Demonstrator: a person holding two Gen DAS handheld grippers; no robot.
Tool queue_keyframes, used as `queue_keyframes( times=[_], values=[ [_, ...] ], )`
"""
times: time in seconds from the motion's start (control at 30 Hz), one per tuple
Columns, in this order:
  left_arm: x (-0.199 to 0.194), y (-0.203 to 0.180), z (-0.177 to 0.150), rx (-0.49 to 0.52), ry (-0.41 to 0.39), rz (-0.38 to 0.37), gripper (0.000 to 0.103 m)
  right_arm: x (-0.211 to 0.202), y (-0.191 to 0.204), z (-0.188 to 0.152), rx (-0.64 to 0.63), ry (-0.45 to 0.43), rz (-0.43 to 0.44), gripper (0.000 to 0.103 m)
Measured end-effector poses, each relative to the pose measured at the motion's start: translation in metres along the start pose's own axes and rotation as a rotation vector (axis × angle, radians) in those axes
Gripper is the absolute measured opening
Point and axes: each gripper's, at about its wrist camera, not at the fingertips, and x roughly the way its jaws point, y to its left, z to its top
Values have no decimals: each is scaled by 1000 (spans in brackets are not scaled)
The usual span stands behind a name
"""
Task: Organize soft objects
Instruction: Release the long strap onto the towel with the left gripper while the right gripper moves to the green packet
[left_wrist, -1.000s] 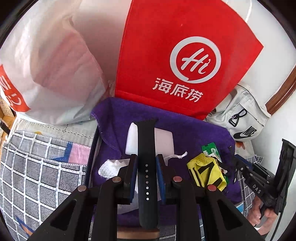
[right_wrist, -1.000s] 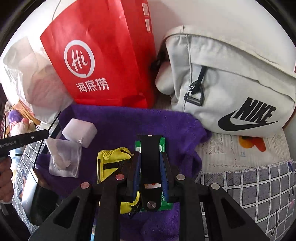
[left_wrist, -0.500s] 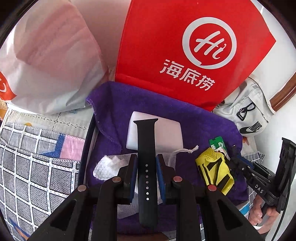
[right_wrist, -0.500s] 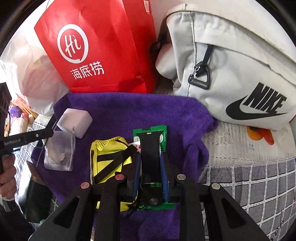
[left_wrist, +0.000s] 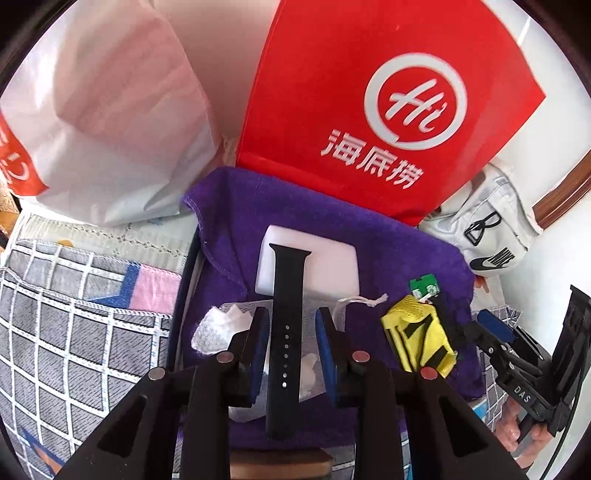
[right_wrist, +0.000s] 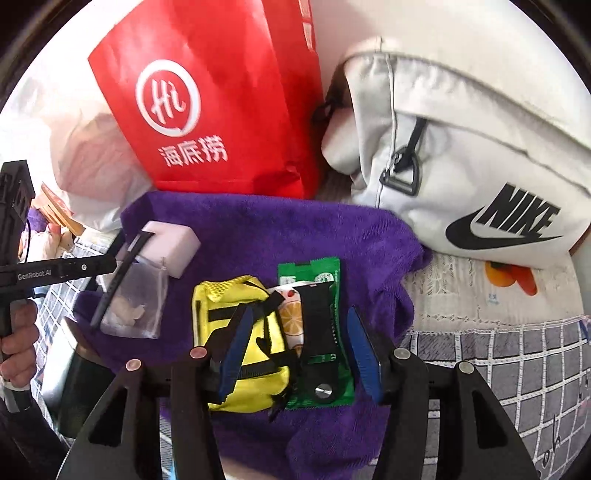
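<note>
While both sets of my jaws are opening, each has one half of a black watch band between its pads, with neither half pressed. In my left jaws (left_wrist: 291, 314) the long strap (left_wrist: 288, 332) runs straight down the gap with a sliver of space on either side. Its far end reaches past the tips onto a white box (left_wrist: 328, 266), and its near end lies back between the fingers. In my right jaws (right_wrist: 299, 310), spread wider, the short strap (right_wrist: 317, 332) with its metal stud lies a little right of the centre of the gap and clear of both pads.

Under the short strap lies a green packet (right_wrist: 332, 280), its print too small for me to read. A fruit-print sachet (right_wrist: 291, 314) pokes out to the left, half covered. A mesh drawstring pouch (left_wrist: 218, 332) sits beneath the long strap, its contents only a pale blur.

Under my right set's left pad lies a yellow pouch (right_wrist: 236, 295) with black webbing. Everything rests on a purple towel (right_wrist: 258, 221) over a checked cloth (left_wrist: 74, 332). Beyond the tips stands a red paper bag (left_wrist: 332, 92), with a white plastic bag (left_wrist: 110, 110) to its left. A grey Nike bag (right_wrist: 461, 166) stands to its right, cut off at the frame edge.
</note>
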Motion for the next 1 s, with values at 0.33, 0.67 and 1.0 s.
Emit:
queue_keyframes(
  times=[0.33,0.67,1.0],
  values=[
    [-64,-1,-29,7,-18,8,25,-70,40,-33,-51,-102,-76,54],
    [-122,6,-87,3,-56,36,25,-120,91,-102,-56,-67,34,54],
    [-145,18,-149,-10,-68,9,25,-142,138,-173,-80,-6,94,54]
  ],
)
